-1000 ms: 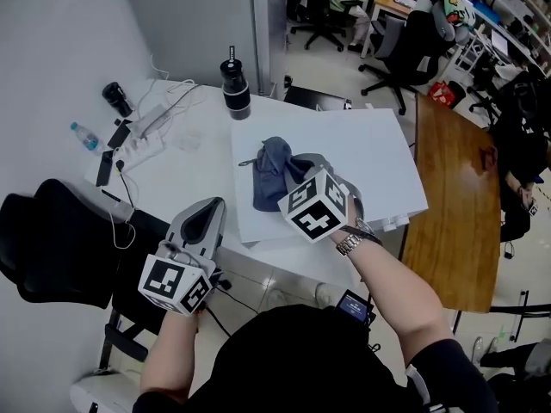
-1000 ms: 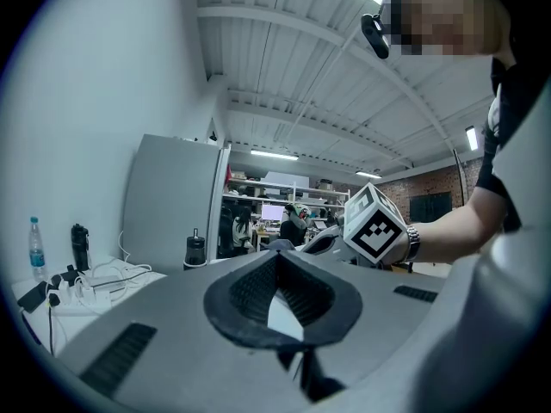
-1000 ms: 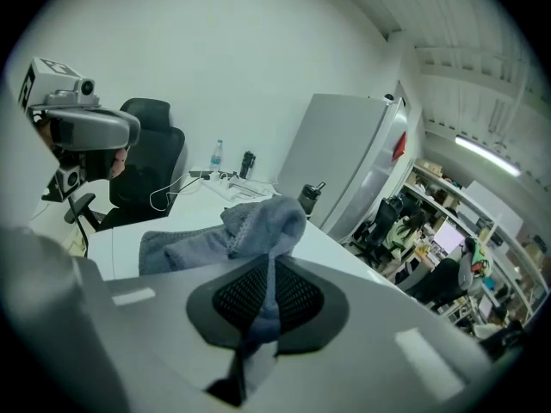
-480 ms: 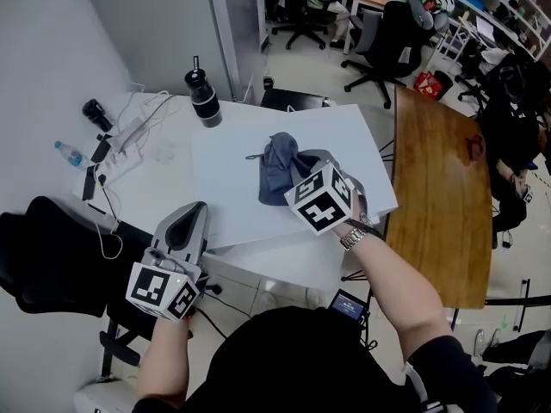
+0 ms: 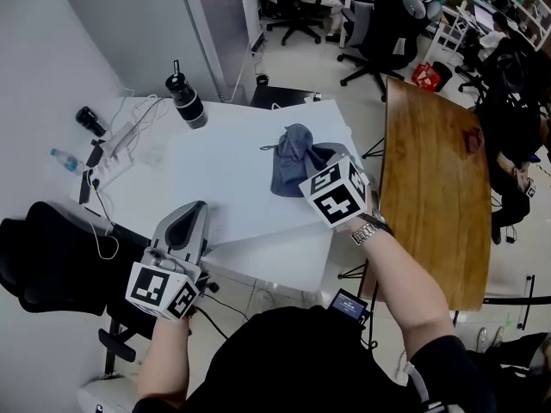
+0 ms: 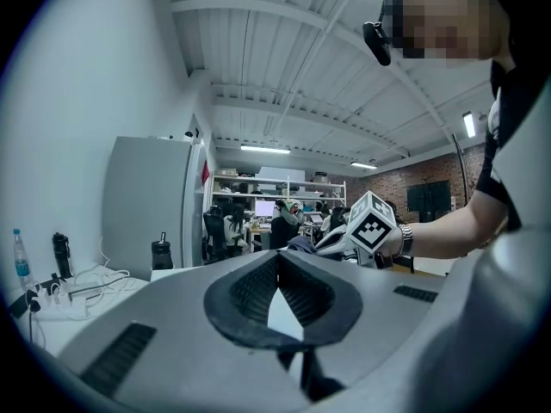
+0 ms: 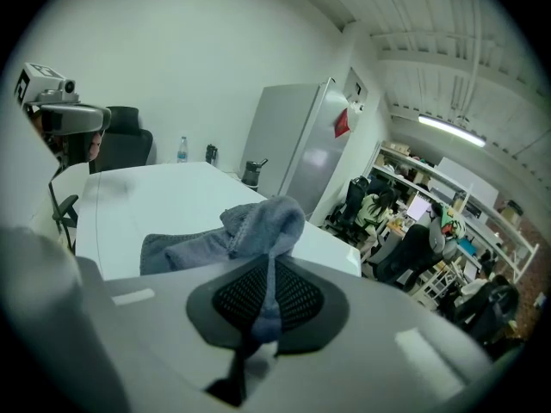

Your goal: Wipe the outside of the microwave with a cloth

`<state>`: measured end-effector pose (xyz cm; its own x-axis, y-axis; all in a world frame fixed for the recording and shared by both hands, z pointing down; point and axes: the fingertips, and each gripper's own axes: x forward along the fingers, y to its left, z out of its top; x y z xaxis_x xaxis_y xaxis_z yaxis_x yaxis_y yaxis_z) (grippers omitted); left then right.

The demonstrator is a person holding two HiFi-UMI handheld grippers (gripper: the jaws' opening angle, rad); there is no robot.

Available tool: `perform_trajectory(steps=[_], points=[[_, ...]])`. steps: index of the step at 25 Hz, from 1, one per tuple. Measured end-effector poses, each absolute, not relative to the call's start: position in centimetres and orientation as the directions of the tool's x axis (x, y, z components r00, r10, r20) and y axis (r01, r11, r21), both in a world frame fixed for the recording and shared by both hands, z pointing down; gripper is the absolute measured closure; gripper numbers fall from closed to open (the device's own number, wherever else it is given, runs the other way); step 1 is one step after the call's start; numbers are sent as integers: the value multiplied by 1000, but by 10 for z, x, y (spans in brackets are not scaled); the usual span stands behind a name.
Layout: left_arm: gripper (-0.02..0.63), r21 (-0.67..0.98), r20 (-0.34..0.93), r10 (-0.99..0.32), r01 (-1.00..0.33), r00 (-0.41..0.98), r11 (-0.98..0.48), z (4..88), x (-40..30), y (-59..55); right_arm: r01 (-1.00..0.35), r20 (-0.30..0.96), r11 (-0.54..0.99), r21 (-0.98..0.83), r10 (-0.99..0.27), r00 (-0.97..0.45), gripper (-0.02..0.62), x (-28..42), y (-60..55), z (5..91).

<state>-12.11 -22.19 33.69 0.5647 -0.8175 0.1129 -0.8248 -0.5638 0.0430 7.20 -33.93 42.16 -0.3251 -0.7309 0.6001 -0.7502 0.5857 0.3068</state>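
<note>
The microwave (image 5: 232, 179) stands on the worktop (image 5: 133, 188), with the cloth (image 5: 291, 166) on its top near the right edge. A flask (image 5: 185, 101) stands at its far left corner. A power strip (image 5: 116, 144) and a water bottle (image 5: 65, 158) lie along the worktop's left edge. A wooden table (image 5: 430, 170) stands to the right.

Left gripper (image 5: 195, 206) sits low on the person's left, pointing almost level, jaws pressed together with nothing between them. Right gripper (image 7: 269, 292) is out further ahead on a stretched, bare forearm (image 5: 392, 274), tilted downward, its jaws clamped on a fold of cloth (image 7: 258, 222).
</note>
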Motion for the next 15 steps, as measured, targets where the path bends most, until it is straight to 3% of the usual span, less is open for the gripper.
perform_trajectory(steps=[15], points=[[601,3,171,-809,-822,562,-570,338,-61,-221,-828,562,511,233,-765,-314,575,174,-351,423]])
